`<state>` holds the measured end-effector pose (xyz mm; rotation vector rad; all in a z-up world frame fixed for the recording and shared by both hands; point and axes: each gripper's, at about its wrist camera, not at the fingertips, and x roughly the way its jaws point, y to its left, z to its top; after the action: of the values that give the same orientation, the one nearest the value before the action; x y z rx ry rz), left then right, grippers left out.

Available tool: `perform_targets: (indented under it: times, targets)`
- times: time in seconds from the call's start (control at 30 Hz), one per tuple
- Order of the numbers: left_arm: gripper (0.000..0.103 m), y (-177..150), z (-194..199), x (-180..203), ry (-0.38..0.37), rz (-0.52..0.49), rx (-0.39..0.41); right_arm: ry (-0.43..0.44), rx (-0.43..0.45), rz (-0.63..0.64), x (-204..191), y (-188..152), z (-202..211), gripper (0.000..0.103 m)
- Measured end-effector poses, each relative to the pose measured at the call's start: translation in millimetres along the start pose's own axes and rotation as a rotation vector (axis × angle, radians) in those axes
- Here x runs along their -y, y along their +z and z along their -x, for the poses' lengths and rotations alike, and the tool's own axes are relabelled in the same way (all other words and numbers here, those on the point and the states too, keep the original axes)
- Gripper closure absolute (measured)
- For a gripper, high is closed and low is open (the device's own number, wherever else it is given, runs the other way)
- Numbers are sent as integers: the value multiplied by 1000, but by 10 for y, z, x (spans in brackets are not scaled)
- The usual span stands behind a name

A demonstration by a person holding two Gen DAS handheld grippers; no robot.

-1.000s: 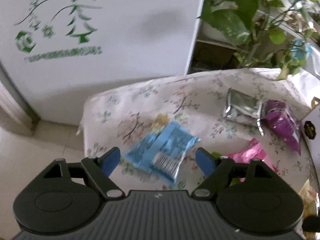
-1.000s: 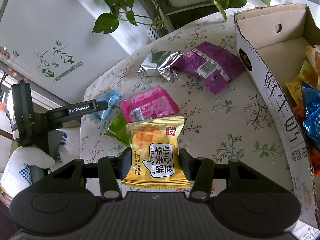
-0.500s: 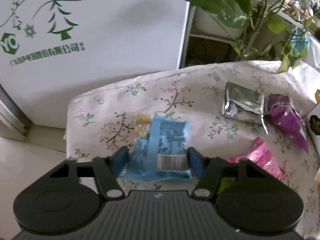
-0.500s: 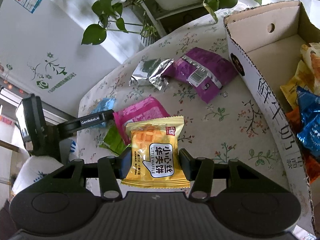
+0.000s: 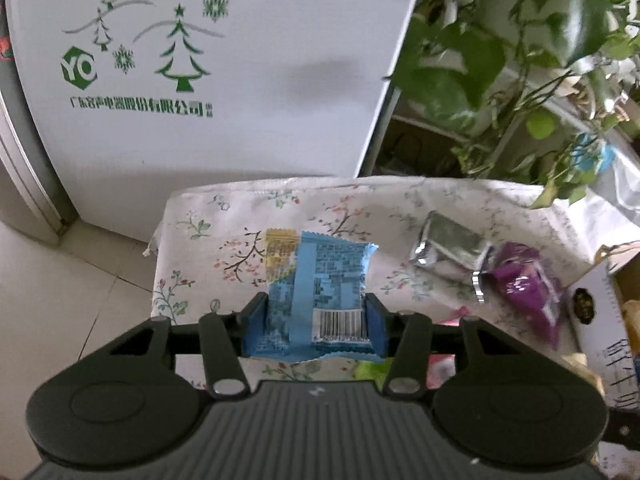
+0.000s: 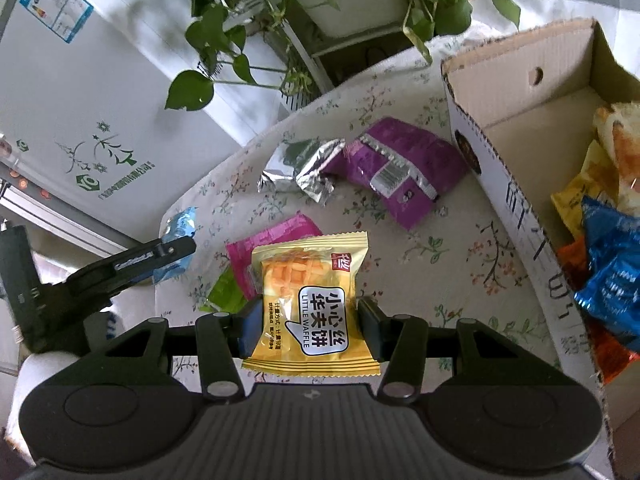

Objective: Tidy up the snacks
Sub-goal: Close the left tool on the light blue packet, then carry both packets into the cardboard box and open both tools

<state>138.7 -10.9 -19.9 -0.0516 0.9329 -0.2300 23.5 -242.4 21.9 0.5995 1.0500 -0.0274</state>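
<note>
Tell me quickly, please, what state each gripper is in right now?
Left gripper: jaws just closed, gripping the blue snack packet.
Right gripper: closed on the yellow waffle packet.

The left hand-held gripper (image 5: 315,322) has been closed onto the blue snack packet (image 5: 318,292), which has been lifted off the tabletop (image 5: 400,220).

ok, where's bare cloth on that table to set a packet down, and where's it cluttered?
Free: the tablecloth between the purple packet and the cardboard box, running down toward the right gripper; also the far left corner beyond the blue packet. Crowded: the pink packet, green packet, silver packet and purple one. The box's far end is bare.
</note>
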Motion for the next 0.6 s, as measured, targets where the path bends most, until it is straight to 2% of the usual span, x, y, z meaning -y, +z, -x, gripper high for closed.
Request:
perform_targets:
  times: [0.27, 0.6]
  targets:
    - [53, -90, 362, 191, -19, 7, 45, 8, 63, 62, -34, 66, 120, 46]
    - [53, -183, 685, 424, -5, -4, 102, 10, 101, 85, -18, 126, 185, 46]
